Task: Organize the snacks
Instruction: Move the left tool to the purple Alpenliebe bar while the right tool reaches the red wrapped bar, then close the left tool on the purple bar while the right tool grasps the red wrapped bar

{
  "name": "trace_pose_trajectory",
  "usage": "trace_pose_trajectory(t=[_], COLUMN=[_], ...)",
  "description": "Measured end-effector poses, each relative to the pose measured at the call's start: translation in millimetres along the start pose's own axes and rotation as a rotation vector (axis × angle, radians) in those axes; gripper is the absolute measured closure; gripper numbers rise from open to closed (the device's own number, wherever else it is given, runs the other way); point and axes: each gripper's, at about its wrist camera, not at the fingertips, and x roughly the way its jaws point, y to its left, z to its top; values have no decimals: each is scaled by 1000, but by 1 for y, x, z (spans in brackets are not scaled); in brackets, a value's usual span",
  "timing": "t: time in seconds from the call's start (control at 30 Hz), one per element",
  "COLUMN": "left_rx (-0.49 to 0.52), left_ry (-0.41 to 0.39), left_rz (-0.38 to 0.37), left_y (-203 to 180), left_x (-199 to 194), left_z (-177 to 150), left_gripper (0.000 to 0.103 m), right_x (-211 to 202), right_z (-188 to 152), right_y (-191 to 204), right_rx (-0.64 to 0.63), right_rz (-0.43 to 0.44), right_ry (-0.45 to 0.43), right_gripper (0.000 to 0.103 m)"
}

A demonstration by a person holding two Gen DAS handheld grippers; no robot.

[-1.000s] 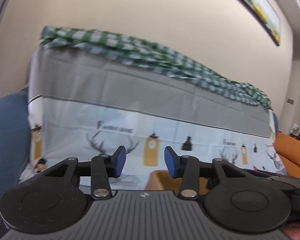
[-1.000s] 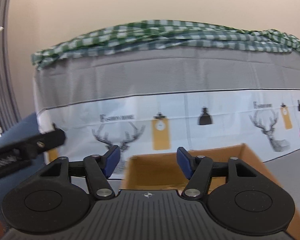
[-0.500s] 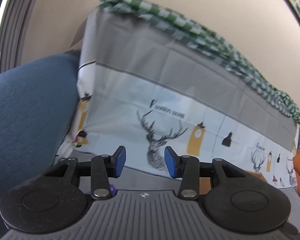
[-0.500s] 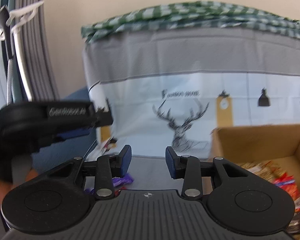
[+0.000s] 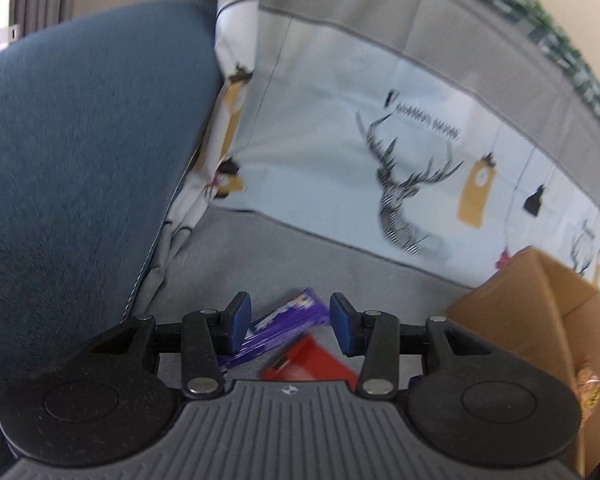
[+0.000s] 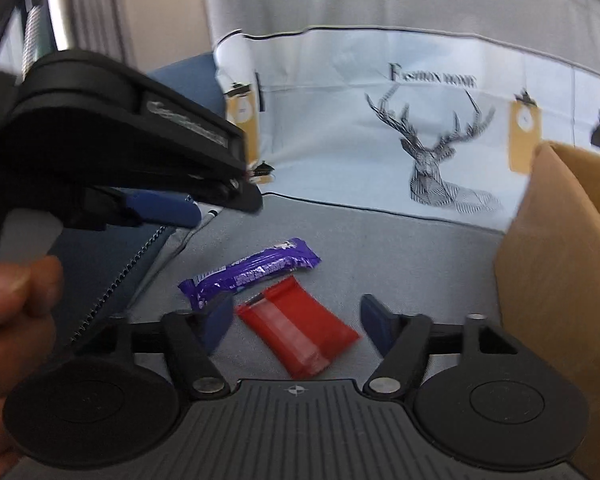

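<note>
Both grippers, left (image 5: 286,328) and right (image 6: 296,326), agape, empty, above purple bar (image 6: 252,270), red packet (image 6: 300,330)

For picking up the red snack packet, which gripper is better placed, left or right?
Right, probably. The right gripper is open with the red packet lying between its fingers. The left gripper, also open, frames mainly the purple bar.
</note>
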Motion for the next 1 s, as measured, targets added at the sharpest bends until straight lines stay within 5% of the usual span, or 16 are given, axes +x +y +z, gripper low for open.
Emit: trace_pose_trajectory(t=[0.6,1.0], left_rx=[89,128], left_ry=[107,171], left_rz=[47,71], left_y=[-10,-13], left_x=[45,61], left_z=[-4,-12], left_gripper=[27,28], right_x=[44,32], right_z=[-13,-14], right_y=[1,4], right_rx=[-22,-74], right_rz=[51,79], right_ry=[59,38], right_gripper=[13,57])
